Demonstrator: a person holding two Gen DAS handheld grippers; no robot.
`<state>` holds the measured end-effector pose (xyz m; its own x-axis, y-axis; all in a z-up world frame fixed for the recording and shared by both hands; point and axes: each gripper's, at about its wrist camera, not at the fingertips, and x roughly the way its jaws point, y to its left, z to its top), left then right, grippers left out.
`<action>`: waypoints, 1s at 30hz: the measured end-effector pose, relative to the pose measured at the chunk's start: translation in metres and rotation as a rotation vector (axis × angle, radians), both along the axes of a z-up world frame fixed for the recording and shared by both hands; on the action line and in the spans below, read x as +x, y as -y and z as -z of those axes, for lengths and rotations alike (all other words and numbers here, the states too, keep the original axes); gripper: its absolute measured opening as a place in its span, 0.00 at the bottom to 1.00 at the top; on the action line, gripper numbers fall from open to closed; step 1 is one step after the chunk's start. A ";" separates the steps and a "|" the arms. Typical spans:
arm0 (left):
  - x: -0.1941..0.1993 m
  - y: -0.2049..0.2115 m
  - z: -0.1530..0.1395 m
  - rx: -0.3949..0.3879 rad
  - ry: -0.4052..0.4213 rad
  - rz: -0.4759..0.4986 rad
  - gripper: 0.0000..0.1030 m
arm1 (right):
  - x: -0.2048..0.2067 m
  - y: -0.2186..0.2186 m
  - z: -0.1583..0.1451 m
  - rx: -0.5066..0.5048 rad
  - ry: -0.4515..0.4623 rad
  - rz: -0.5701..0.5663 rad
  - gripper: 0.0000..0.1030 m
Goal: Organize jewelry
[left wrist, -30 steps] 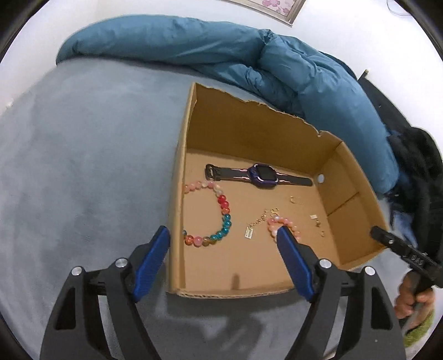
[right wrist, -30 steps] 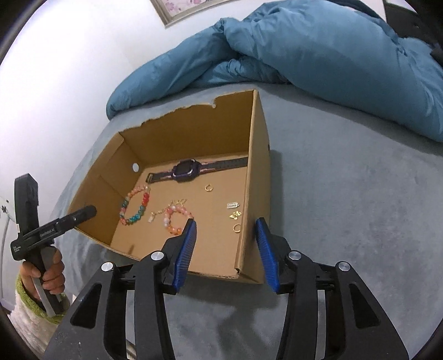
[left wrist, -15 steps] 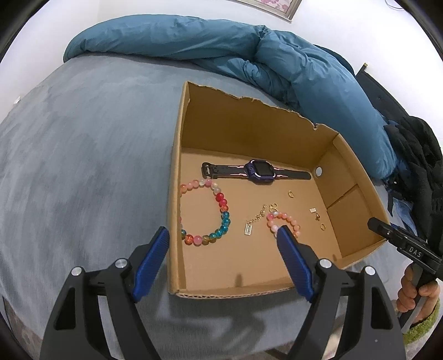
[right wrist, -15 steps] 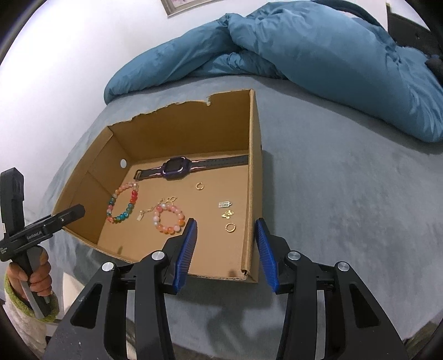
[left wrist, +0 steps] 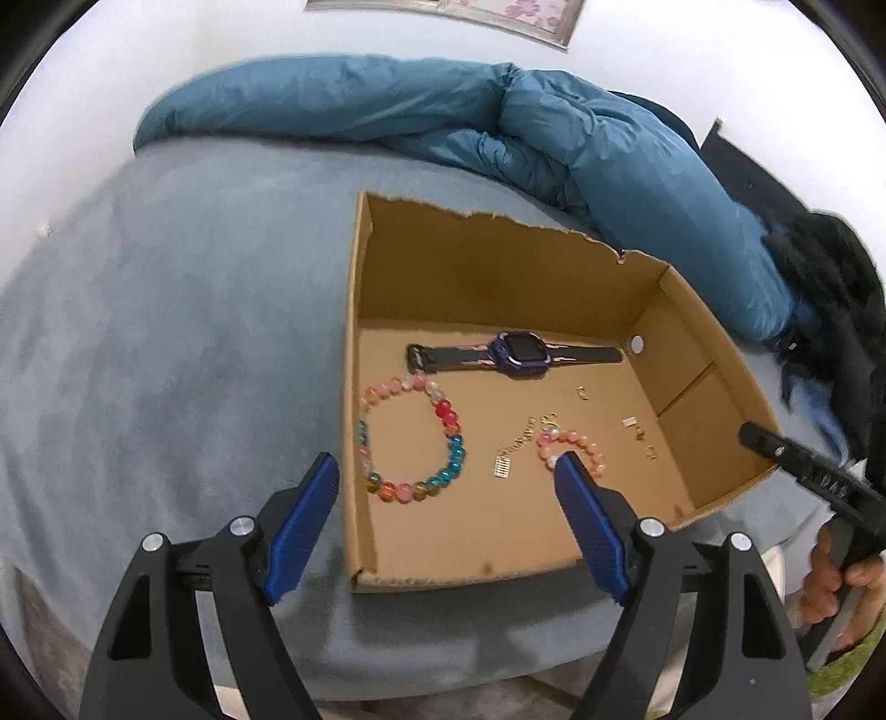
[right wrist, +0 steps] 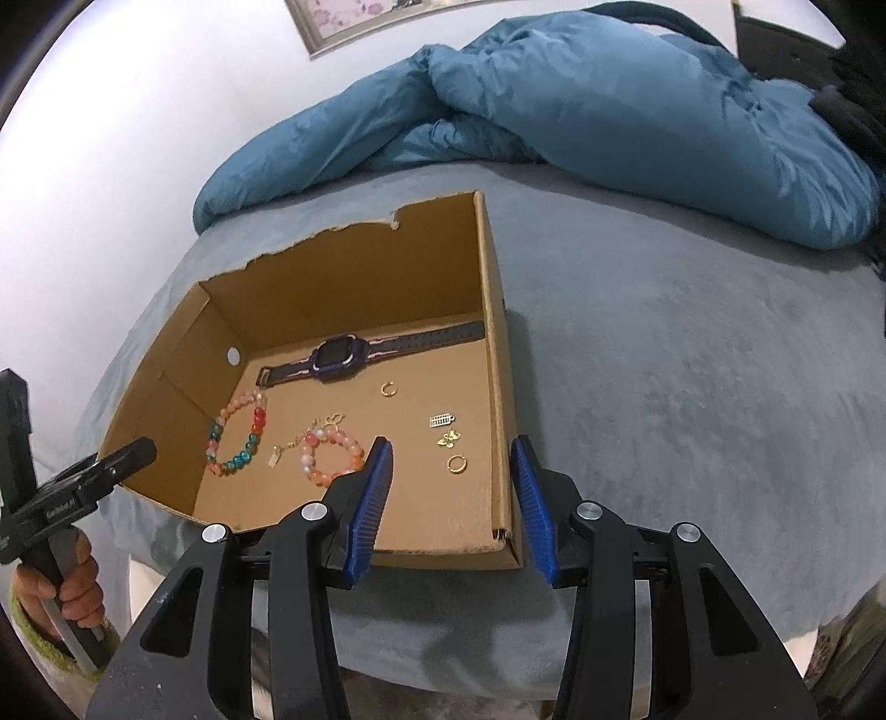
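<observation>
— Hovering where, the left tool [left wrist: 446, 490]?
— Jaws wide and empty, straddling the torn brown cardboard box's [left wrist: 354, 332] near-left wall; the multicoloured bead bracelet [left wrist: 412, 437] lies just ahead.
— And the right tool [right wrist: 451, 490]?
— Half-open, just widening, empty; small gold ring [right wrist: 456, 463] ahead, purple wristwatch [right wrist: 339, 357] beyond.

I see a grey-blue bed cover [left wrist: 166, 332] spread smooth across the bed, filling most of both views. Along its far edge lies a rumpled teal duvet [left wrist: 498, 127], bunched thicker toward the far right corner. On the white wall behind it hangs a framed picture with pink flowers [left wrist: 498, 16], only its lower edge in view. At the bed's right edge I make out a heap of black fabric [left wrist: 830, 288].
</observation>
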<state>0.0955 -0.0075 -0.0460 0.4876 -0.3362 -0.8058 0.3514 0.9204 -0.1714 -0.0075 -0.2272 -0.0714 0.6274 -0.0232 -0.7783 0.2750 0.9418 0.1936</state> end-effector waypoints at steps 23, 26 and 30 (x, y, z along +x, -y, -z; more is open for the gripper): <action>-0.074 -0.013 -0.056 0.147 0.261 -0.173 0.95 | -0.078 -0.091 -0.035 -0.332 0.198 0.013 0.92; -0.081 -0.008 -0.058 0.182 0.293 -0.158 0.95 | -0.078 -0.097 -0.036 -0.376 0.170 0.006 0.92; -0.087 -0.001 -0.059 0.221 0.314 -0.149 0.95 | -0.086 -0.104 -0.039 -0.429 0.196 0.025 0.92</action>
